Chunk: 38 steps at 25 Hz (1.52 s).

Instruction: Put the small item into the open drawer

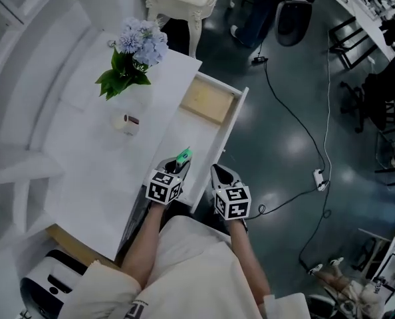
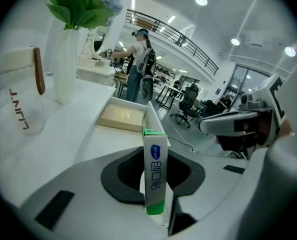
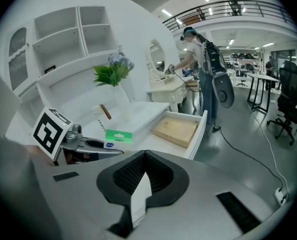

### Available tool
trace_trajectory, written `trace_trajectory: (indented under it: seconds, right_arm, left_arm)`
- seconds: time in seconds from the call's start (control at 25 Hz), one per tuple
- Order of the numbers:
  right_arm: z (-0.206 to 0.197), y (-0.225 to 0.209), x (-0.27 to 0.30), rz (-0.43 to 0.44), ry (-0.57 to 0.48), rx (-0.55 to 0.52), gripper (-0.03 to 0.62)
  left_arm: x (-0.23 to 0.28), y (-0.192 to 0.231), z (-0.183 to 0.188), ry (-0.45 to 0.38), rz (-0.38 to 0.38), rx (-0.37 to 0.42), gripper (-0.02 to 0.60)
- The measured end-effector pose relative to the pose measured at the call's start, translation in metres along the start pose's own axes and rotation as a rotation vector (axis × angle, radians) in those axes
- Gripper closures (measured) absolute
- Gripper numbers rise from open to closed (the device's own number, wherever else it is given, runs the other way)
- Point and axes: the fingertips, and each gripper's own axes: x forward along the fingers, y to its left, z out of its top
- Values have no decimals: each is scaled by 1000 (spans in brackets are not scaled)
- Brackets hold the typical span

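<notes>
A small white box with green ends (image 1: 183,156) is clamped upright in my left gripper (image 1: 175,169), which hovers over the near end of the open white drawer (image 1: 231,129). In the left gripper view the box (image 2: 154,176) stands between the jaws of the left gripper (image 2: 156,189), and the drawer (image 2: 151,118) lies ahead. My right gripper (image 1: 226,181) hangs just right of the drawer front, shut with nothing in it. From the right gripper view, its right gripper jaws (image 3: 140,194) meet, and the box (image 3: 118,136) shows at the left.
A flat beige slab (image 1: 209,101) lies at the drawer's far end. On the white desk (image 1: 84,178) stand a white vase of blue flowers (image 1: 135,47) and a glass cup (image 1: 128,123). A cable (image 1: 297,121) and office chairs are on the floor to the right.
</notes>
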Motion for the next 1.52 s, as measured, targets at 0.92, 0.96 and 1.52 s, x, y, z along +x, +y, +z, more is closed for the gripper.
trace_trajectory:
  seconds: [0.92, 0.96, 1.52]
  right_arm:
    - [-36, -14, -6, -169, 16, 174, 569]
    - [-37, -15, -7, -174, 17, 178, 569]
    - [-49, -18, -13, -190, 47, 218, 569]
  left_arm:
    - [109, 12, -75, 376, -234, 24, 486]
    - [112, 13, -75, 386, -233, 16, 486]
    - [145, 30, -81, 444, -178, 18, 466]
